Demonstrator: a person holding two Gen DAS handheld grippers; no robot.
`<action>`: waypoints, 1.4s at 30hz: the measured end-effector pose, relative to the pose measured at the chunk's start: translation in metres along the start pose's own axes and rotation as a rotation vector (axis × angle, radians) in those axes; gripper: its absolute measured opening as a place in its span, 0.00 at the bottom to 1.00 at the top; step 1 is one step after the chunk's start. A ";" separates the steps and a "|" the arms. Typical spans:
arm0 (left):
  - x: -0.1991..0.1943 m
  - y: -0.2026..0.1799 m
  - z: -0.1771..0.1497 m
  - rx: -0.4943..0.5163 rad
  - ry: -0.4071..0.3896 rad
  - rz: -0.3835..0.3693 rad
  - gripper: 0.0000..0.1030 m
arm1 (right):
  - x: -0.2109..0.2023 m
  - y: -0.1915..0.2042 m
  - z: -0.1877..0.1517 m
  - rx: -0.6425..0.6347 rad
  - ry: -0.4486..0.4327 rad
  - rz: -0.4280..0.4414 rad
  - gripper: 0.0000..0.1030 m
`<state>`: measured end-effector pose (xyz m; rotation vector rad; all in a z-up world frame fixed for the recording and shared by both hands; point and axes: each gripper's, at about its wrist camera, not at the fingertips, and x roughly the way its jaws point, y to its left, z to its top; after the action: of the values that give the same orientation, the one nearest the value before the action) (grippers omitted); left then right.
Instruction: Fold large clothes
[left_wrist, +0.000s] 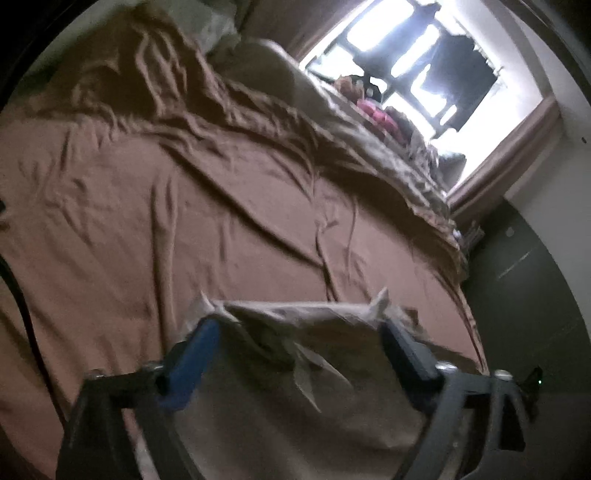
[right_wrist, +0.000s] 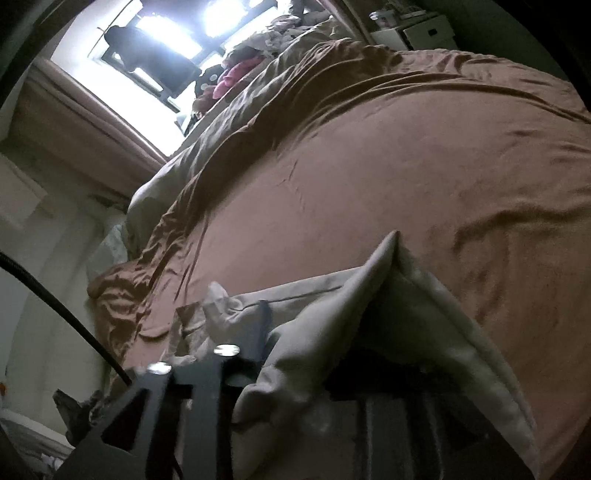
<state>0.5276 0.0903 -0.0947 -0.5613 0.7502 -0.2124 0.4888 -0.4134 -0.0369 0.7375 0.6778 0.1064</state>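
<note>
Left hand-held gripper (left_wrist: 295, 332) stands with its jaws wide apart, the blue pad (left_wrist: 192, 354) on one side and the dark one well clear on the other, and the pale garment (left_wrist: 295, 369) lies loose in the gap, its folded edge running from finger to finger. Nothing is pressing on it there, so this reads as a let-go onto the bed (left_wrist: 129, 221).

Over on the right wrist view, the right hand-held gripper (right_wrist: 314, 350) is half buried: the same pale garment (right_wrist: 332, 295) drapes right over the jaws, one corner peaking up towards the lens. Whether cloth is pinched or merely lying across the fingers cannot be told from here.

The step looks like laying the folded edge down. To do it well, both hands should draw back low and straight, so the cloth slides off the fingers without dragging the fold open, and that raised corner wants flattening before any further fold.

Beyond, the brown bedsheet (right_wrist: 406, 184) is smooth near the garment and rumpled farther off, towards a heap of bedding (right_wrist: 229, 110) and a bright window (right_wrist: 166, 48). Keep the fold on the smooth part.
</note>
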 end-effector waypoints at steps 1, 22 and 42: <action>-0.007 -0.001 0.001 0.001 -0.018 0.002 0.93 | -0.004 0.003 0.001 -0.004 -0.008 0.005 0.94; 0.076 -0.066 -0.056 0.285 0.276 0.132 0.80 | 0.023 0.093 -0.022 -0.360 0.224 -0.055 0.82; 0.086 -0.077 -0.058 0.408 0.246 0.199 0.01 | 0.081 0.132 -0.046 -0.680 0.286 -0.122 0.00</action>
<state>0.5502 -0.0304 -0.1370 -0.0708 0.9654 -0.2444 0.5434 -0.2624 -0.0184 0.0242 0.8900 0.3165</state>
